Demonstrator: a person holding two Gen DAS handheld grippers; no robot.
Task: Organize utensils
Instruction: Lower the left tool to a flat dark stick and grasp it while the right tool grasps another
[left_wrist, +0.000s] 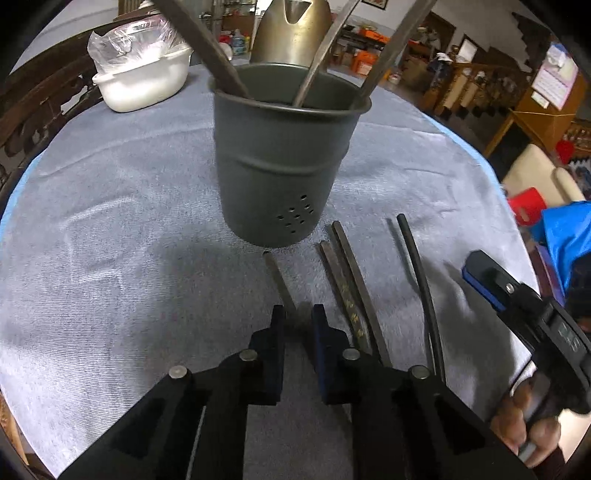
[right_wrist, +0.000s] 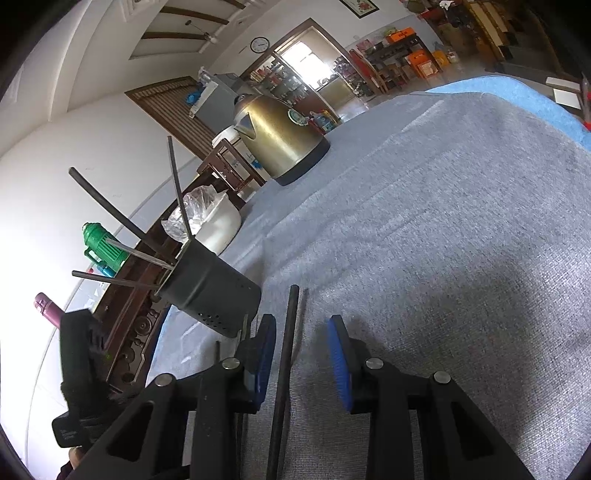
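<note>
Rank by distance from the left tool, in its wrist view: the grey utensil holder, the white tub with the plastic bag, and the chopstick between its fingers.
1. Chopstick, between the left tool's fingers.
2. Grey utensil holder, straight ahead at mid-table.
3. White tub, far left by the table edge.
</note>
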